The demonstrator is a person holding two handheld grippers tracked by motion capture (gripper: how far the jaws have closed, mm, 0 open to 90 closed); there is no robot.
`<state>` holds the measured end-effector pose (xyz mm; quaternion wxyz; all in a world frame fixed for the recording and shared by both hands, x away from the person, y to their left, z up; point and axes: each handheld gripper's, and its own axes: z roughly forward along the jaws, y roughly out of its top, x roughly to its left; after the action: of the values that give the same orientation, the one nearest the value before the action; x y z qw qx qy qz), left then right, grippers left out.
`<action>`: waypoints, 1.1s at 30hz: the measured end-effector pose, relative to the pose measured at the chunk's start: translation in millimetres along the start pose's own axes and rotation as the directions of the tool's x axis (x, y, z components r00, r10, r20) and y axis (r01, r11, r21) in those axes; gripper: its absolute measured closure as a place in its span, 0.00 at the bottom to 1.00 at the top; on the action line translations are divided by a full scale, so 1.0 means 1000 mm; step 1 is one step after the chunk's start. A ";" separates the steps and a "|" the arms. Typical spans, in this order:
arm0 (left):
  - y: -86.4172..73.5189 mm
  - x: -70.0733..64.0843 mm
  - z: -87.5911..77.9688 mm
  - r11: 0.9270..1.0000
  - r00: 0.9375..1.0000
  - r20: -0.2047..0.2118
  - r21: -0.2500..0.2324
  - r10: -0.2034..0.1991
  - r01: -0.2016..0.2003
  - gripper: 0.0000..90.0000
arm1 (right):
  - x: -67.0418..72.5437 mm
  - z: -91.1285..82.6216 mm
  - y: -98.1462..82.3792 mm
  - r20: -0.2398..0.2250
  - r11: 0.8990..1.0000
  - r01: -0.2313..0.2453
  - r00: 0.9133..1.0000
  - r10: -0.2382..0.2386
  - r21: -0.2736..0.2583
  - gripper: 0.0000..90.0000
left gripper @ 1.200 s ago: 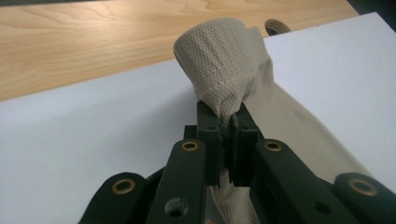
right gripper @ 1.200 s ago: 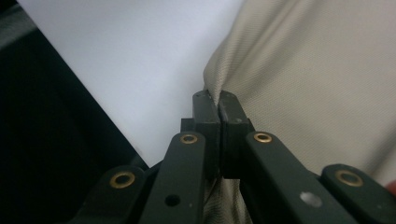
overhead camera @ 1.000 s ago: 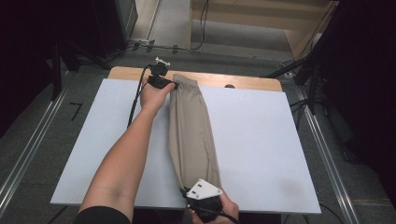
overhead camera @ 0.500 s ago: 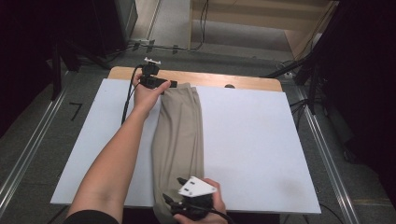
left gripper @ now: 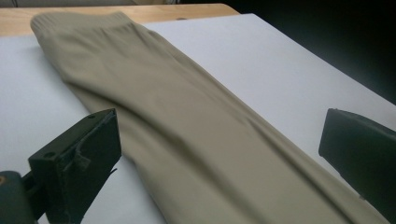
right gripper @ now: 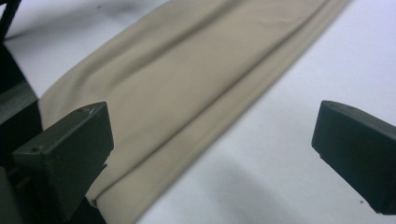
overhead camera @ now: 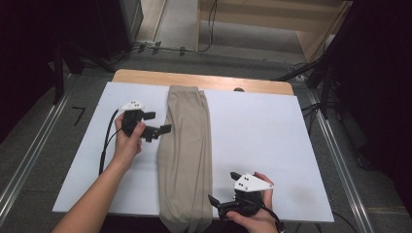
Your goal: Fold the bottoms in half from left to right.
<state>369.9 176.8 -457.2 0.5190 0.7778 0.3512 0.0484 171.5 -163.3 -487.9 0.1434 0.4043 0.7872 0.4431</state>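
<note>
A: Since the earlier frames both hands have come off the folded khaki trousers (overhead camera: 186, 155). The left hand-held gripper (overhead camera: 156, 124) has slid from the waistband end to the left side of the cloth, and the right hand-held gripper (overhead camera: 221, 196) has shifted to the right of the hem end. The jaws of both have just been opening and now stand wide apart, with nothing between them.

B: And the trousers themselves?

A: They lie flat on the white surface (overhead camera: 262, 136), left of its middle. The long axis runs from near to far: the ribbed waistband (left gripper: 79, 21) points at the wooden far edge (overhead camera: 145, 76), and the leg ends hang slightly over the near edge.

B: What would make the next fold go well?

A: My guess is a fold across the length. Each gripper should pinch all the layers at a near corner, then both should lift together and carry the end evenly toward the waistband, keeping the side edges lined up.
</note>
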 end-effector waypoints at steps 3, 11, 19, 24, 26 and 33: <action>-0.024 -0.021 -0.022 1.000 1.000 0.014 -0.008 0.015 -0.015 0.00 | 0.003 0.003 0.003 -0.030 1.000 0.012 0.999 -0.012 0.001 0.00; -0.093 -0.080 -0.051 0.995 0.996 0.065 0.075 0.058 -0.063 0.13 | 0.015 0.016 0.003 -0.003 1.000 -0.007 1.000 0.007 0.012 0.51; -0.110 -0.103 -0.054 0.989 0.993 0.080 0.112 0.092 -0.101 0.65 | -0.003 0.044 0.030 0.015 0.999 0.042 0.999 -0.042 0.012 0.82; -0.115 -0.106 -0.045 0.974 0.993 0.023 0.191 0.120 -0.122 0.78 | -0.038 0.074 0.061 0.076 1.000 0.010 0.997 -0.012 0.028 0.84; -0.115 -0.104 -0.044 0.973 0.994 0.021 0.201 0.108 -0.110 0.81 | -0.052 0.089 0.075 0.099 0.999 0.004 0.995 -0.007 0.033 0.85; -0.118 -0.108 -0.039 0.957 0.987 -0.014 0.247 0.161 -0.153 0.83 | -0.106 0.152 0.128 0.159 0.998 -0.036 0.987 0.028 0.050 0.87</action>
<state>213.3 168.4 -507.5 0.4075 0.8604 0.3004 0.0588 392.5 -120.2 -484.3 0.1875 0.4544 0.7782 0.3909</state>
